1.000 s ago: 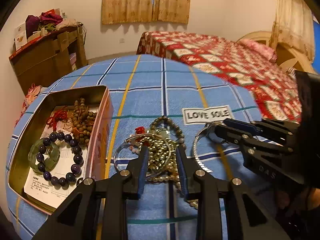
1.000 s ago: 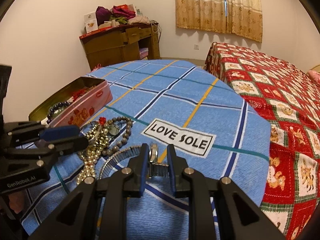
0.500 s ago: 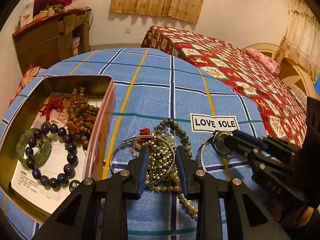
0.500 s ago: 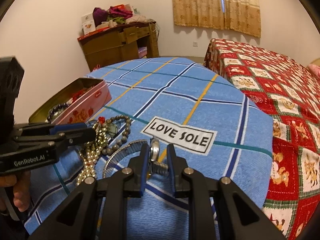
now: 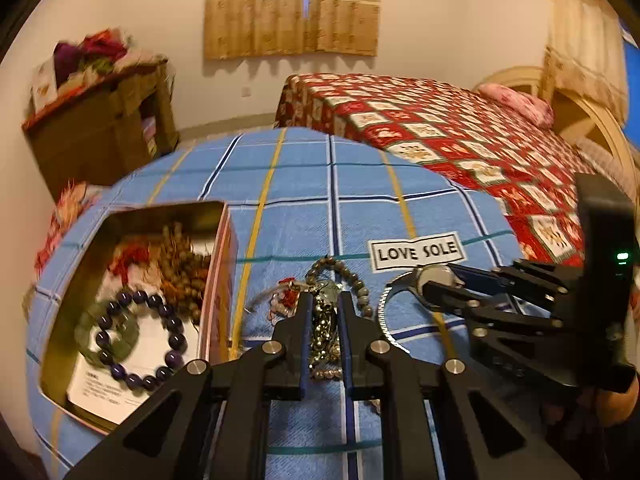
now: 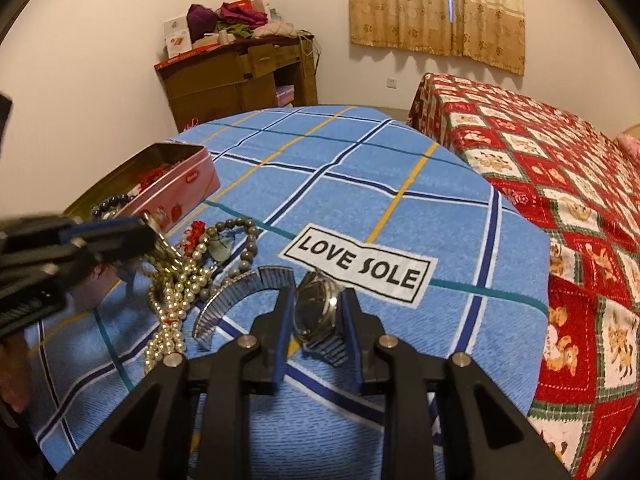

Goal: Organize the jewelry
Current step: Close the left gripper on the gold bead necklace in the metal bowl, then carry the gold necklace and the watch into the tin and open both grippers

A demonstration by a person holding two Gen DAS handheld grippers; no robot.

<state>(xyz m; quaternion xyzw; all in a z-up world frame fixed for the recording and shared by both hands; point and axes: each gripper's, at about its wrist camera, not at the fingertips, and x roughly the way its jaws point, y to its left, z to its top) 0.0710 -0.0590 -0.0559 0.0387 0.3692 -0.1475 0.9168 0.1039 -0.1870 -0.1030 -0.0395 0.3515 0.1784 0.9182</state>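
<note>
A silver wristwatch (image 6: 318, 310) with a metal band lies on the blue checked cloth; my right gripper (image 6: 316, 300) is shut on its case, also seen in the left wrist view (image 5: 434, 282). My left gripper (image 5: 323, 300) is shut on a tangle of gold and pearl bead strands (image 5: 322, 332), which trail down onto the cloth (image 6: 172, 312). A grey bead bracelet (image 6: 240, 244) and a red charm (image 6: 196, 230) lie in the same pile. The open pink tin (image 5: 218, 280) at the left holds a purple bead bracelet (image 5: 140, 340), a green bangle and brown beads.
A "LOVE SOLE" label (image 6: 356, 264) sits on the cloth beyond the watch. A bed with a red patterned cover (image 6: 540, 168) is at the right. A wooden cabinet (image 6: 236, 76) piled with things stands by the far wall.
The left gripper has closed on the bead strands and lifted them. The right gripper has turned the watch so its face shows between the fingers.
</note>
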